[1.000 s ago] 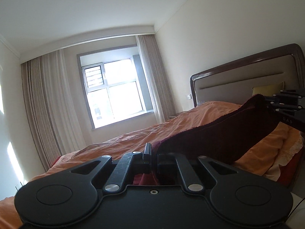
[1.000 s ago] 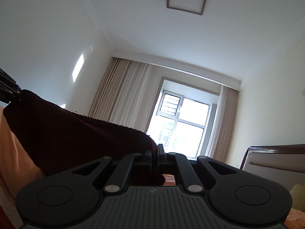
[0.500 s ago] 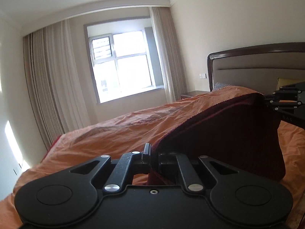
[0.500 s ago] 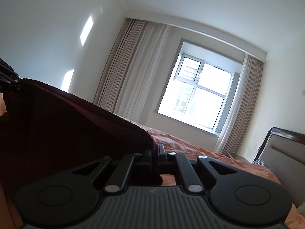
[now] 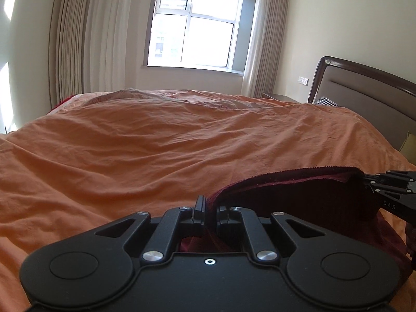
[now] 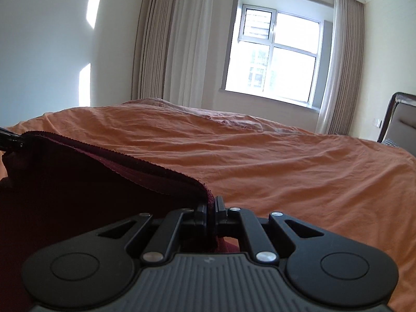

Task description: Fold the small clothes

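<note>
Containers: none seen in either wrist view.

Surface: bed with a rumpled orange cover (image 5: pixel 166 140), spread ahead of and below both sets of jaws. Dark wooden headboard (image 5: pixel 364 88) with padded panel off to the right of the jaws; checked pillow corner (image 5: pixel 325 101) at its foot. Window (image 6: pixel 280 52) beyond the bed, straight ahead of the jaws, with pale curtains (image 5: pixel 85 33) on both sides. Sunlit patches on the left wall.

Task item: one dark red garment (image 5: pixel 306 195), ribbed knit, stretched between the two grippers just above the bed cover, top edge taut, body hanging toward the near side.

Left gripper (image 5: pixel 208 208): jaws closed to a narrow slit, one corner of the garment pinched between them. Right gripper (image 6: pixel 211 209): jaws likewise nearly closed, clamped on the opposite corner; garment extending left from them.

Count: two grippers, one garment, one bed, one window, one headboard, one pillow corner.
</note>
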